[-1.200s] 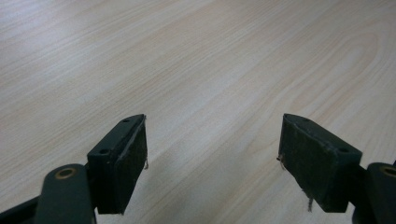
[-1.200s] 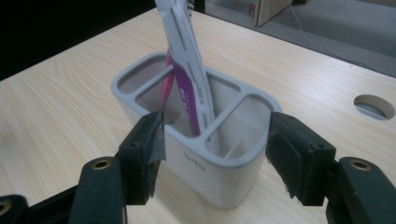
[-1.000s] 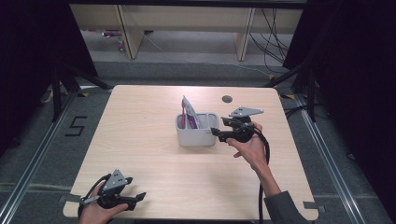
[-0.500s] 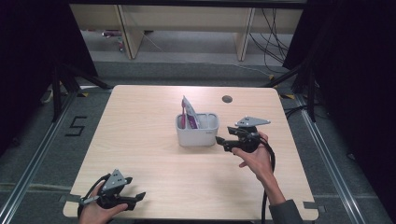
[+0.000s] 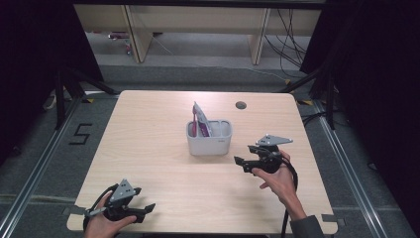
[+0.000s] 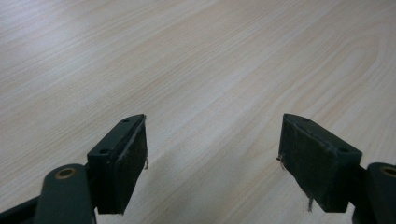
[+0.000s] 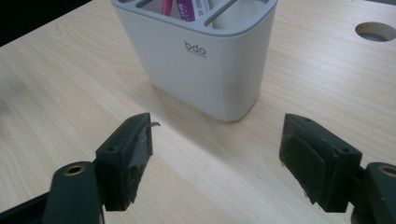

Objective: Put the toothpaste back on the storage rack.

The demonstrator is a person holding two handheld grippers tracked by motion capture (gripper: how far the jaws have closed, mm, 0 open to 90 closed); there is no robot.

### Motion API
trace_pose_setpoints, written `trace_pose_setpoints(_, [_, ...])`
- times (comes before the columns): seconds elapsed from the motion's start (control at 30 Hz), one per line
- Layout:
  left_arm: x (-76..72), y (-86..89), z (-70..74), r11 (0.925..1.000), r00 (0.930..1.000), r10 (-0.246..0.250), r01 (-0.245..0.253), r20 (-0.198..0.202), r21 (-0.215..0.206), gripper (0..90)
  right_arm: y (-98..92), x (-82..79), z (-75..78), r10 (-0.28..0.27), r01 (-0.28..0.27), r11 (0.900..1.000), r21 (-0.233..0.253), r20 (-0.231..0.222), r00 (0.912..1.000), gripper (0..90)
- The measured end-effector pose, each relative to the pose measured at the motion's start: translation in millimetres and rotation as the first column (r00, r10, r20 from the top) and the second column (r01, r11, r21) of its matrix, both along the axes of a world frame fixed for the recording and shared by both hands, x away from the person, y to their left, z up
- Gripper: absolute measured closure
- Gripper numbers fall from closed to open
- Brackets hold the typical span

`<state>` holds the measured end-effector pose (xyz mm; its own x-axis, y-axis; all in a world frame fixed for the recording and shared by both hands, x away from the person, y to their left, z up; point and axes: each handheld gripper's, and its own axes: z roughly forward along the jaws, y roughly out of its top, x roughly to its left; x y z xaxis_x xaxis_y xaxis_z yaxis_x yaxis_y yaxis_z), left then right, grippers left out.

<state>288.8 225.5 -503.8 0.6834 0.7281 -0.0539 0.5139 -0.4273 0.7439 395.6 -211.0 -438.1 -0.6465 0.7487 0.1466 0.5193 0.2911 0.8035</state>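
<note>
A white holder (image 5: 209, 139) stands near the middle of the wooden table (image 5: 148, 129), with a pink and purple packet (image 5: 199, 117) sticking up from its left compartment. The right gripper view shows the holder (image 7: 201, 51) close ahead, marked "bdo". My right gripper (image 5: 240, 164) hovers to the right of the holder and a little nearer the person, open and empty, jaws pointing left; its jaws (image 7: 212, 158) frame bare table in front of the holder. At the front left corner, my left gripper (image 5: 144, 210) stays low, open and empty, over bare wood (image 6: 212, 144).
A round cable hole (image 5: 241, 105) lies in the table behind and right of the holder, and appears as well in the right gripper view (image 7: 375, 31). Wooden shelving (image 5: 198, 25) stands beyond the table. Metal floor rails (image 5: 44, 158) run along both sides.
My right gripper has drawn back from beside the holder, toward the person and slightly right. The left gripper has stayed where it was.
</note>
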Motion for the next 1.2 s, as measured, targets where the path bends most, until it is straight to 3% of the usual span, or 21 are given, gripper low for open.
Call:
trace_pose_setpoints(0.07, [0.5,-0.1,0.2,1.0000,1.0000,-0.003,0.003,0.006,0.001,23.3,-0.5,-3.9,0.0,-0.007,0.007,1.000,-0.012,-0.007,0.9999,23.6])
trace_pose_setpoints(0.1, [0.5,-0.3,0.3,1.0000,1.0000,-0.005,0.005,0.005,0.001,23.3,-2.1,-3.6,-0.6,0.005,-0.004,1.000,-0.028,0.021,0.9998,22.5])
trace_pose_setpoints(0.23, [0.5,-0.6,0.2,1.0000,1.0000,-0.002,0.002,0.006,0.004,23.3,-3.5,-12.1,-1.0,0.002,-0.001,1.000,0.008,-0.018,0.9998,20.3])
trace_pose_setpoints(0.33, [1.1,0.1,0.3,0.9999,1.0000,-0.003,0.003,0.007,0.013,23.3,-5.9,-15.0,-2.1,0.012,-0.012,1.000,-0.008,0.005,0.9999,20.3])
trace_pose_setpoints(0.37, [1.3,-0.3,-0.3,1.0000,1.0000,-0.001,0.001,0.006,0.006,23.3,-5.2,-18.8,-1.7,-0.008,0.008,1.000,0.007,-0.033,0.9994,20.3])
trace_pose_setpoints(0.4, [0.8,-0.6,0.0,1.0000,1.0000,-0.002,0.002,0.004,0.006,23.3,-7.0,-18.0,-3.2,0.003,-0.003,1.000,-0.005,0.009,1.0000,20.3])
trace_pose_setpoints(0.67, [1.2,-0.2,-0.6,1.0000,1.0000,-0.006,0.006,0.001,0.004,23.3,-14.5,-30.0,-3.1,-0.010,0.010,1.000,0.021,-0.022,0.9997,20.2])
trace_pose_setpoints(0.7, [1.4,-0.5,-0.5,1.0000,1.0000,-0.004,0.004,0.003,0.001,23.3,-17.4,-29.2,-4.2,0.008,-0.008,1.000,0.007,0.003,1.0000,20.2])
trace_pose_setpoints(0.83, [2.4,-2.7,-0.9,0.9998,0.9999,-0.015,0.015,0.000,0.013,23.3,-22.2,-37.6,-6.9,-0.025,0.025,1.000,0.008,-0.035,0.9991,19.9])
trace_pose_setpoints(0.87, [2.2,-2.6,-1.0,0.9997,0.9998,-0.017,0.017,-0.003,0.017,23.3,-25.5,-37.1,-9.4,-0.011,0.011,1.000,-0.010,0.004,0.9999,19.5])
trace_pose_setpoints(0.9, [1.6,-2.7,-1.3,0.9998,0.9998,-0.017,0.017,-0.005,0.013,23.3,-25.5,-39.5,-9.8,-0.021,0.021,1.000,-0.001,-0.023,0.9995,19.0])
trace_pose_setpoints(1.0, [1.9,-1.3,-1.0,0.9998,0.9999,-0.016,0.016,0.001,0.014,23.3,-28.7,-42.1,-14.3,0.004,-0.004,1.000,0.010,-0.034,0.9994,18.6])
trace_pose_setpoints(1.03, [1.8,-1.3,-1.0,0.9998,0.9999,-0.014,0.014,0.001,0.012,23.2,-27.6,-46.7,-14.5,-0.032,0.033,0.999,0.020,-0.058,0.9978,18.4])
trace_pose_setpoints(1.17, [1.3,-2.5,-1.4,0.9996,0.9998,-0.019,0.019,-0.003,0.020,23.2,-30.7,-51.8,-19.7,-0.014,0.014,1.000,0.013,-0.043,0.9990,17.2])
trace_pose_setpoints(1.2, [1.1,-2.6,-1.6,0.9996,0.9998,-0.018,0.018,-0.003,0.020,23.2,-29.8,-54.6,-20.8,-0.019,0.020,1.000,0.019,-0.059,0.9981,17.0])
